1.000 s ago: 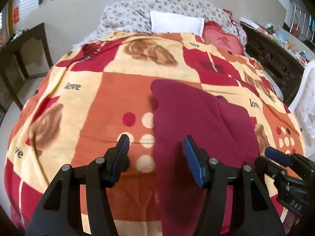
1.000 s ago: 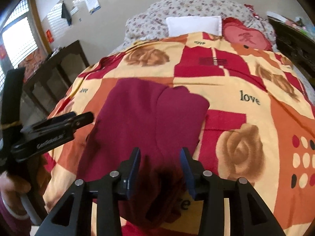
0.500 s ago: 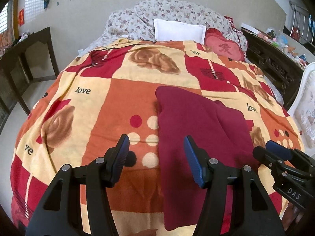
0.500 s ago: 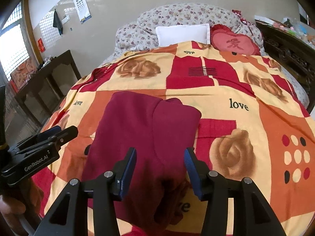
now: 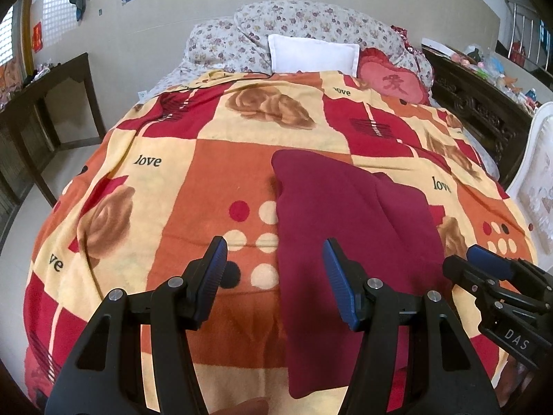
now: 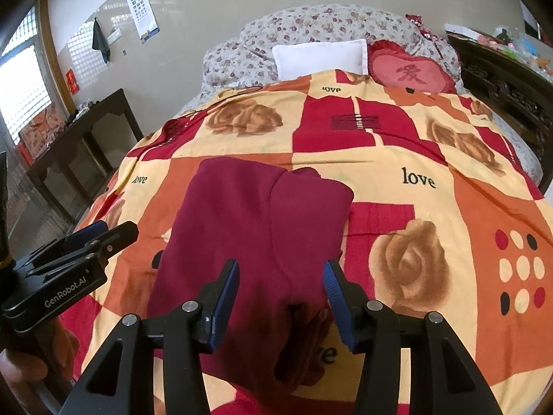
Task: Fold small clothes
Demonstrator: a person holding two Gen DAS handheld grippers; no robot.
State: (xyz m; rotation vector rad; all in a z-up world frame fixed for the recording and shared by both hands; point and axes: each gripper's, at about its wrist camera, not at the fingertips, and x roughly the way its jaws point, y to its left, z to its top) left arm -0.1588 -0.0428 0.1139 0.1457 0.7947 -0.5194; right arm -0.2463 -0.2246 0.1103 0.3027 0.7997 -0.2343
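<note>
A dark red garment (image 5: 345, 221) lies flat on the patterned blanket (image 5: 172, 180), with one side folded over its middle; it also shows in the right wrist view (image 6: 249, 221). My left gripper (image 5: 274, 276) is open and empty, held above the garment's left edge near the bed's foot. My right gripper (image 6: 281, 297) is open and empty, held above the garment's near end. The right gripper also shows at the right of the left wrist view (image 5: 484, 269), and the left gripper at the left of the right wrist view (image 6: 100, 238).
A white pillow (image 5: 312, 53), a red heart cushion (image 5: 390, 81) and floral bedding (image 5: 311, 20) lie at the bed's head. A dark wooden table (image 5: 45, 110) stands left of the bed. A dark carved cabinet (image 5: 484, 103) and a white chair (image 5: 539, 180) stand on the right.
Both grippers have drawn back and risen away from the garment, so more of the bed shows. Both stay open. The garment has not moved.
</note>
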